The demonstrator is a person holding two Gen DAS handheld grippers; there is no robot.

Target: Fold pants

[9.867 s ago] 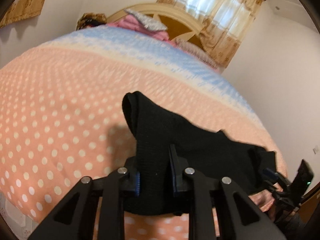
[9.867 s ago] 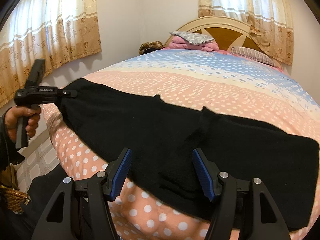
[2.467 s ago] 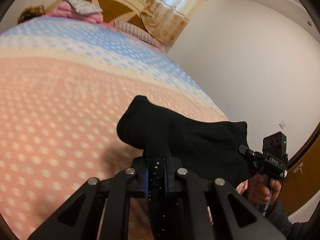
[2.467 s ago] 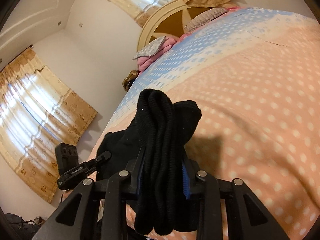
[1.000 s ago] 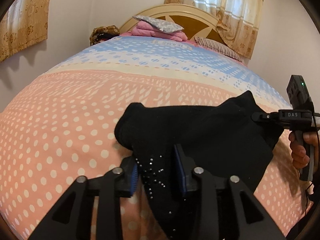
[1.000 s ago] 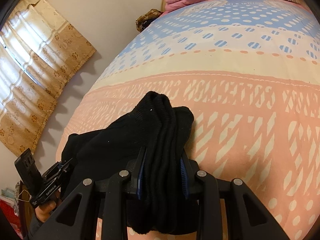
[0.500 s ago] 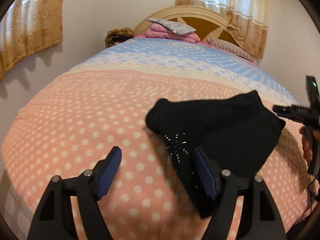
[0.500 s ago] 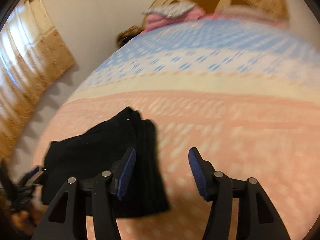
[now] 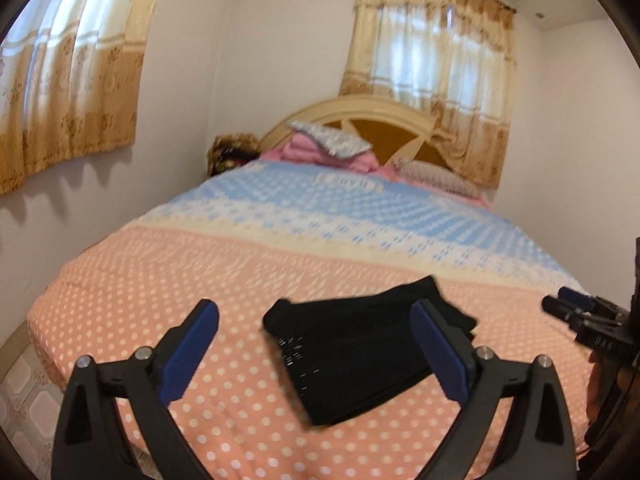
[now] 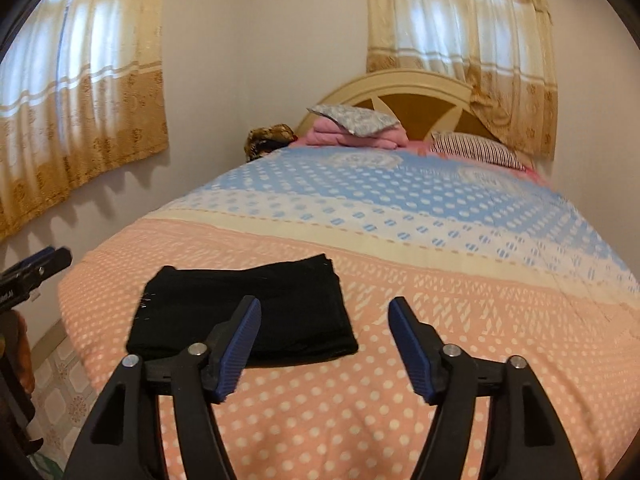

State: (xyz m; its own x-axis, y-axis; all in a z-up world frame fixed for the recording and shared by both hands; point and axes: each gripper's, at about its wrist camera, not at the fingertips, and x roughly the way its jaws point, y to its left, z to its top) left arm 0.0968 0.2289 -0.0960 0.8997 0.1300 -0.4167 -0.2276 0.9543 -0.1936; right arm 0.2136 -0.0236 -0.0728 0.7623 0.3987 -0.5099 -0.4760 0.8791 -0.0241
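Near the foot of the bed (image 10: 460, 280) the pants (image 10: 244, 312) lie folded and flat. I have my left gripper (image 9: 316, 344) and right gripper (image 10: 324, 336) opening — nothing between either's jaws. One careless pad could snag a layer and spoil the fold.

The folded black pants (image 9: 360, 354) lie near the foot edge of the bed (image 9: 160, 280). The left gripper (image 9: 316, 352) hovers above, jaws opening, nothing between them.
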